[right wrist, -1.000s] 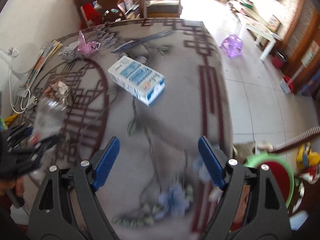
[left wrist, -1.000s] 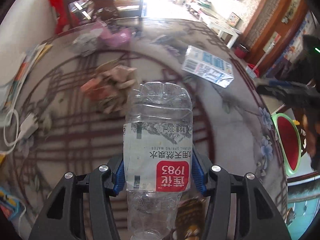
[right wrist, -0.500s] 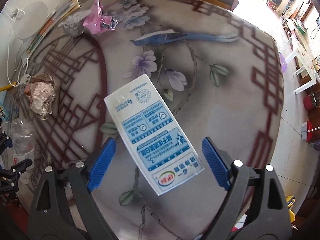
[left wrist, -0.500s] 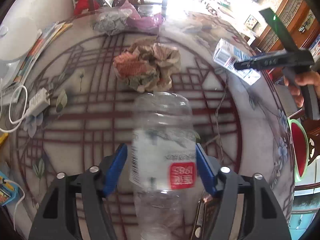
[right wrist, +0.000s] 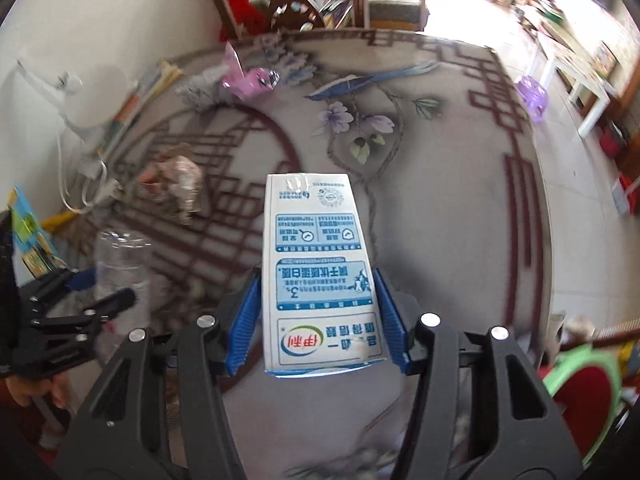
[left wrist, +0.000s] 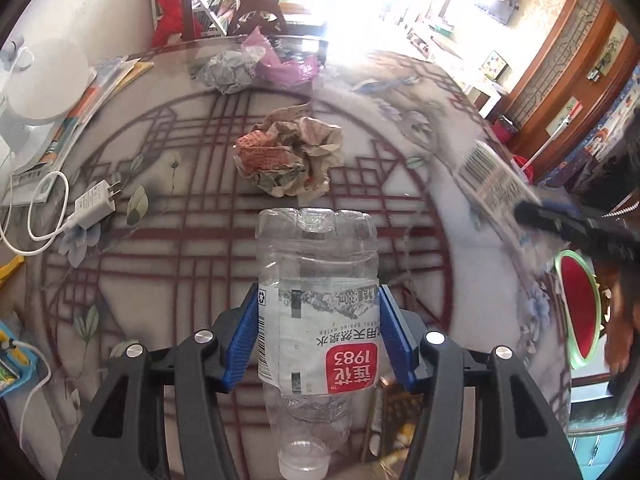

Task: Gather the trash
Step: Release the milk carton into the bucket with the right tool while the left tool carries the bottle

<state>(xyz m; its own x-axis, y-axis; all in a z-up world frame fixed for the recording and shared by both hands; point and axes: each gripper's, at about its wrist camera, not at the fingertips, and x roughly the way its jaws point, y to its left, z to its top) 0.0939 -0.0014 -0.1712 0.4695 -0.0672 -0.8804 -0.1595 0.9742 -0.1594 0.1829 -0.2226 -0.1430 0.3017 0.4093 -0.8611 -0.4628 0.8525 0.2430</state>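
Trash on the patterned table (left wrist: pixel 400 240) is only partly gathered. An empty plastic bottle (left wrist: pixel 316 300) is clamped between the blue pads of the left gripper (left wrist: pixel 318 336), whose jaws are closing on it, cap end toward the camera. A blue-and-white milk carton (right wrist: pixel 320 272) is held between the pads of the right gripper (right wrist: pixel 316 320), whose jaws are likewise closing around it, above the tabletop. Left on the table are a crumpled brownish paper wad (left wrist: pixel 290 156), a grey crumpled ball (left wrist: pixel 226 70) and a pink plastic wrapper (left wrist: pixel 280 60) near the far edge. A green-rimmed red bin (left wrist: pixel 578 312) is seen beside the table; nothing can be judged as deposited yet.
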